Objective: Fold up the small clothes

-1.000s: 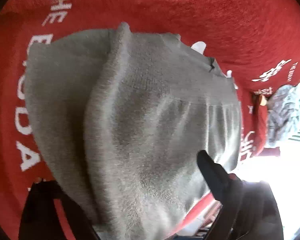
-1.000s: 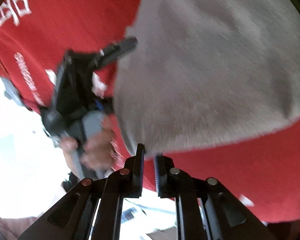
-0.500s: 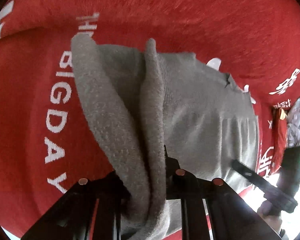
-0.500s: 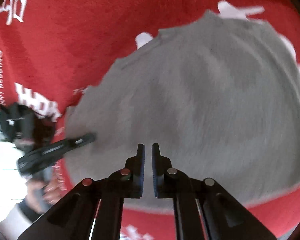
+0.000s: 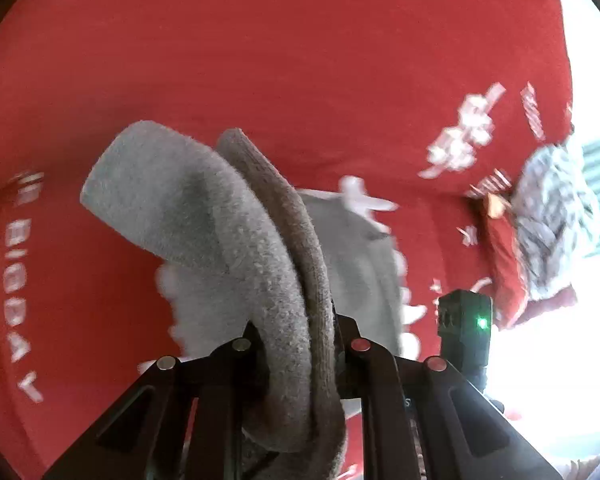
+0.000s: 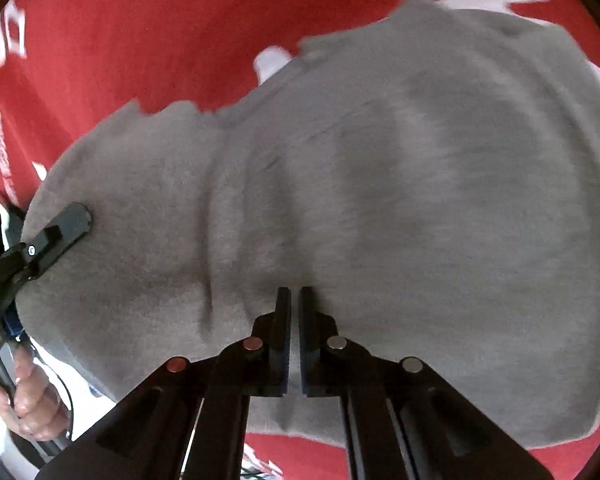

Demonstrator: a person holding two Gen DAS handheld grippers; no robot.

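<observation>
A small grey knit garment [image 6: 380, 200] lies spread on a red cloth [image 6: 140, 20] with white lettering. My left gripper [image 5: 296, 322] is shut on a bunched fold of the grey garment [image 5: 236, 248] and holds it up off the red cloth [image 5: 300, 60]. In the right wrist view that same left gripper [image 6: 76, 220] grips the garment's left edge, one finger on top. My right gripper [image 6: 295, 292] is shut to a thin slit, its tips against the middle of the garment. No cloth shows between them.
A grey and white patterned cloth [image 5: 556, 216] lies bunched at the red cloth's right edge. The right gripper's black body [image 5: 464, 328], with a green light, stands beside the lifted fold. A person's hand [image 6: 32, 400] holds the left gripper's handle. Bright floor shows past the cloth edge.
My left gripper went from open over the garment to shut on its edge and lifted the fold up. My right gripper moved from the garment's edge onto its middle and closed further.
</observation>
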